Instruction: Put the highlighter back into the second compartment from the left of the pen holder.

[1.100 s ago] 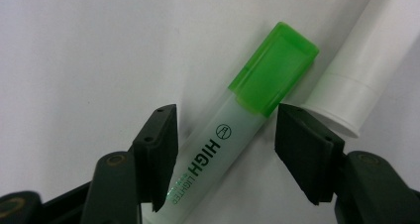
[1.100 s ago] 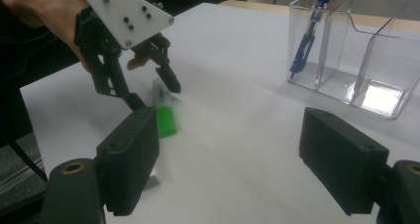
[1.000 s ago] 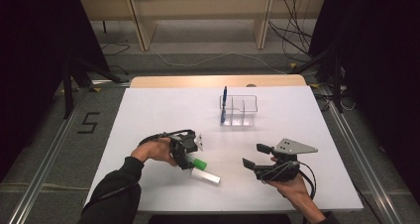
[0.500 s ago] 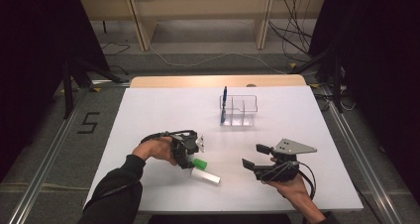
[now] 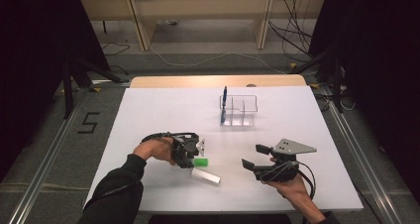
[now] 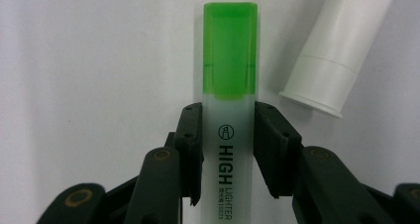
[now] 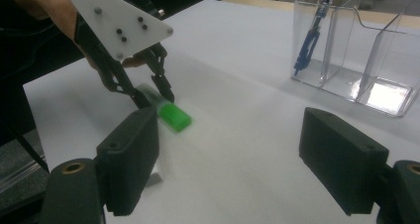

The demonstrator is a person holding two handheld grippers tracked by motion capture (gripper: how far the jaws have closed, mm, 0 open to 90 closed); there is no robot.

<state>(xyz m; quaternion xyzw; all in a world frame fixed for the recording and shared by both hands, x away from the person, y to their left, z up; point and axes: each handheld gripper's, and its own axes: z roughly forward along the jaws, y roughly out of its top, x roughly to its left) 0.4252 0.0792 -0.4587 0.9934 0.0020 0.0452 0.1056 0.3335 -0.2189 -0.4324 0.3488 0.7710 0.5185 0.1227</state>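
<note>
Highlighter (image 6: 229, 135) with the green cap lies flat on the white table (image 5: 163, 110), and the left gripper (image 6: 228, 135) has just been closing, now pinching its barrel. Right gripper (image 7: 233, 164) sits nearby, jaws spread with nothing between.

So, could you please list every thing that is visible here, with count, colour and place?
highlighter: one, pale body with green cap, lying on the table near its front left, between the left jaws
white tube: one, white, lying beside the highlighter
clear organiser: one, transparent, at the middle of the table towards the back
blue pen: one, blue, upright in the organiser's left compartment
table: one, white top
left hand-held gripper: one, black, pads against the highlighter
right hand-held gripper: one, black, open above the table's front right
</note>
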